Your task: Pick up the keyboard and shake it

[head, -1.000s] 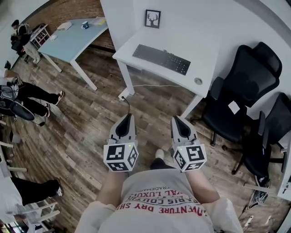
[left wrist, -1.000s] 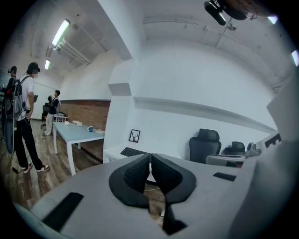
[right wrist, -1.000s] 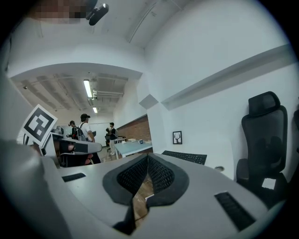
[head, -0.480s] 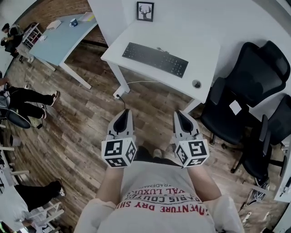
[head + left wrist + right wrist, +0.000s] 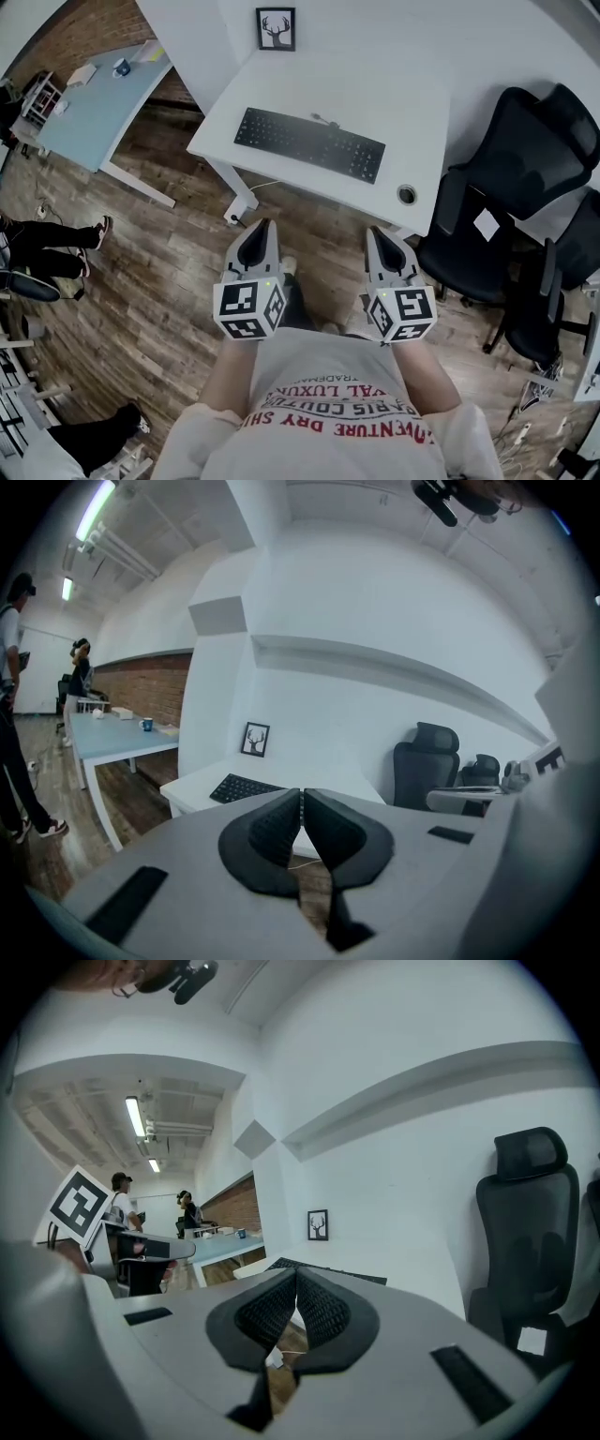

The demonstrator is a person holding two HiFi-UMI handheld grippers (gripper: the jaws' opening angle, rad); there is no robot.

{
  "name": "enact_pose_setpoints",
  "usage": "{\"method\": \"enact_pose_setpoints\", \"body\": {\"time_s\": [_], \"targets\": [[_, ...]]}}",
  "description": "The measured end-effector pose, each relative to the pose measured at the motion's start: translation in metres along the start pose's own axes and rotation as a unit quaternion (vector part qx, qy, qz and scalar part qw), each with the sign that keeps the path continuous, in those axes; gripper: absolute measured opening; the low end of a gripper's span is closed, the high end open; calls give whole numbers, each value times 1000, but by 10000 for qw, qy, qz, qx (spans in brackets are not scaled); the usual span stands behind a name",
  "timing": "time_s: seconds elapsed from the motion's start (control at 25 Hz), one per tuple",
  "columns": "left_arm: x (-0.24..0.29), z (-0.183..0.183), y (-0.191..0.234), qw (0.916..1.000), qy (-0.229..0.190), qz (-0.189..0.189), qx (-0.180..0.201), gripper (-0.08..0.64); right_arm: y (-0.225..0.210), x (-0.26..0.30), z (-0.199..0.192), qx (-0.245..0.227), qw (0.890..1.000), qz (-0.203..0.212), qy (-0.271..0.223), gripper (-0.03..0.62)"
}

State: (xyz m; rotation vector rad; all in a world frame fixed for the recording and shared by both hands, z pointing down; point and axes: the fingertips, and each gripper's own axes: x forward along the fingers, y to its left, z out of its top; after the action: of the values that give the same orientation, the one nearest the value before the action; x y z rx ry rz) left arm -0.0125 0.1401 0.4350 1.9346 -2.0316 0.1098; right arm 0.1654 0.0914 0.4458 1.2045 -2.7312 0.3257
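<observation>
A black keyboard (image 5: pixel 310 144) lies flat on the white desk (image 5: pixel 375 94), near its front edge; it also shows as a dark keyboard (image 5: pixel 241 787) in the left gripper view and as a thin dark strip, the keyboard (image 5: pixel 328 1270), in the right gripper view. My left gripper (image 5: pixel 261 228) and right gripper (image 5: pixel 379 233) hang side by side over the wooden floor, short of the desk and apart from the keyboard. Both are shut with nothing between the jaws; the left gripper (image 5: pixel 302 799) and right gripper (image 5: pixel 296 1282) point toward the desk.
A framed deer picture (image 5: pixel 276 29) stands at the desk's back. A round cable hole (image 5: pixel 406 194) sits near the desk's right front corner. Black office chairs (image 5: pixel 516 187) crowd the right side. A light-blue table (image 5: pixel 89 103) stands far left, with a person's legs (image 5: pixel 52 234) beyond.
The desk and keyboard have drawn closer and lower in the head view as I step toward them. Both grippers stay shut and keep their place in front of me.
</observation>
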Motion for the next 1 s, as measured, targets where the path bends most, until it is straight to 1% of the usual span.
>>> {"method": "enact_pose_setpoints", "body": {"time_s": [0.28, 0.44, 0.56, 0.8, 0.88, 1.0], "targets": [[90, 33, 51, 9987, 216, -407, 196, 32, -28, 85, 18, 230, 9977, -642, -15, 25], [151, 54, 89, 9966, 368, -680, 295, 32, -45, 136, 32, 339, 9927, -1155, 2, 25], [191, 63, 107, 9938, 486, -933, 373, 32, -57, 164, 37, 376, 9880, -1494, 51, 25], [250, 57, 139, 9855, 843, -1380, 512, 32, -66, 200, 33, 541, 9778, -2020, 113, 25], [265, 54, 147, 9833, 944, -1472, 510, 32, -72, 207, 26, 651, 9738, -2166, 240, 25], [283, 44, 159, 9809, 1123, -1517, 463, 32, -80, 214, 11, 825, 9693, -2267, 479, 25]]}}
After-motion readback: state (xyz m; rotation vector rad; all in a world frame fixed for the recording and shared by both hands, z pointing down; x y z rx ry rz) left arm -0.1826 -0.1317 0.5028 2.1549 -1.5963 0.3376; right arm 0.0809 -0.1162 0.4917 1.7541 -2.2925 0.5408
